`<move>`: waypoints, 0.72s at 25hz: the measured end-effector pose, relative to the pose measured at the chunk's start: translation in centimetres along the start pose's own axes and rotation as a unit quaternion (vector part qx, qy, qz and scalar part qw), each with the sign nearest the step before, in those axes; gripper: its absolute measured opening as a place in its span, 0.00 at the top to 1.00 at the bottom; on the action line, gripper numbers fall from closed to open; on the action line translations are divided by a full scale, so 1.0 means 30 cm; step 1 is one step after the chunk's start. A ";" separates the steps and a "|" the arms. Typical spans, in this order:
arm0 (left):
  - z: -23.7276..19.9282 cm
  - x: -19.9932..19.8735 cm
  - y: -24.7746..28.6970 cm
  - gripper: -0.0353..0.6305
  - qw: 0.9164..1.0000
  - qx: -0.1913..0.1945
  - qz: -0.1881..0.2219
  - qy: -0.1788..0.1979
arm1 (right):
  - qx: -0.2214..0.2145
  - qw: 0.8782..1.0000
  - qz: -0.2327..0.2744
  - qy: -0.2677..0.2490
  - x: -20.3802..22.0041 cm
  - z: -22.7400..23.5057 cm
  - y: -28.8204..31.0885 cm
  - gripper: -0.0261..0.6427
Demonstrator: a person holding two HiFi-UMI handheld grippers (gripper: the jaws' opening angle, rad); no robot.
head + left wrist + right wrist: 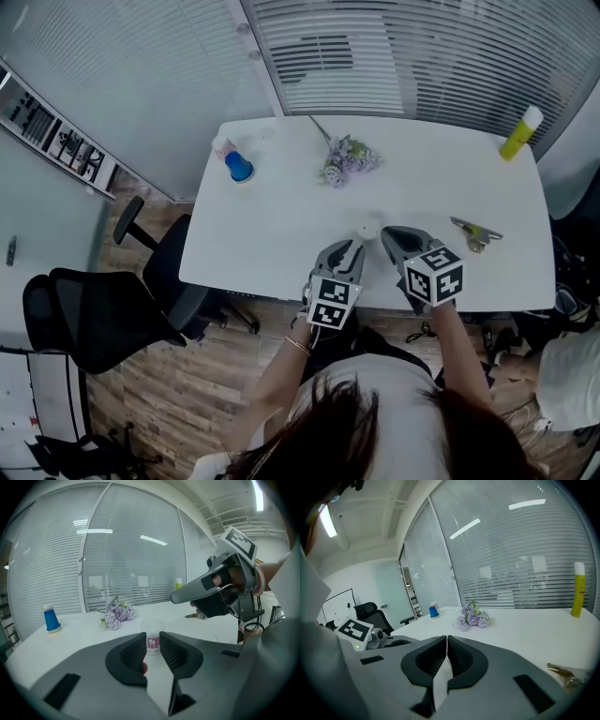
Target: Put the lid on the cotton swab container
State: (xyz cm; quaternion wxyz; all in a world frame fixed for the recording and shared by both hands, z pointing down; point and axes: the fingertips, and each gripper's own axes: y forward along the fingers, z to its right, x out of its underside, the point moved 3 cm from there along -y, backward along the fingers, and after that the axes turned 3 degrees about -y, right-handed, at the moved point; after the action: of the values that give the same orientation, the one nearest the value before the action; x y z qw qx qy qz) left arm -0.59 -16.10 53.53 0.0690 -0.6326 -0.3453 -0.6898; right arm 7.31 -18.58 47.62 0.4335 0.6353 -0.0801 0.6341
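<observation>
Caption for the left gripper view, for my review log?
Jaws narrowly apart, cotton swab container standing on the white table just beyond them, right gripper shut nearby.

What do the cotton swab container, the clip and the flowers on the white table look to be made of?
Cotton swab container: likely translucent plastic, with frosted whitish walls and a pink printed label band.
Clip: seems to be metal, judging by its pale brassy sheen, though it is small in view.
Flowers: lilac heads with green stems, probably artificial fabric or plastic, but the look leaves it open.
</observation>
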 end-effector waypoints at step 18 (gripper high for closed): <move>0.031 -0.139 -0.220 0.91 0.994 -0.070 0.072 -0.039 | -0.001 0.996 0.068 -0.052 -0.005 -0.060 -0.181 0.92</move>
State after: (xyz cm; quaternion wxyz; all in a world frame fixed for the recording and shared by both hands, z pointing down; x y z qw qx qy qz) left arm -2.55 -12.03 47.09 0.0601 -0.6856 -0.2523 -0.6802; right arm 9.50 -14.13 44.73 0.3849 0.6601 -0.1458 0.6283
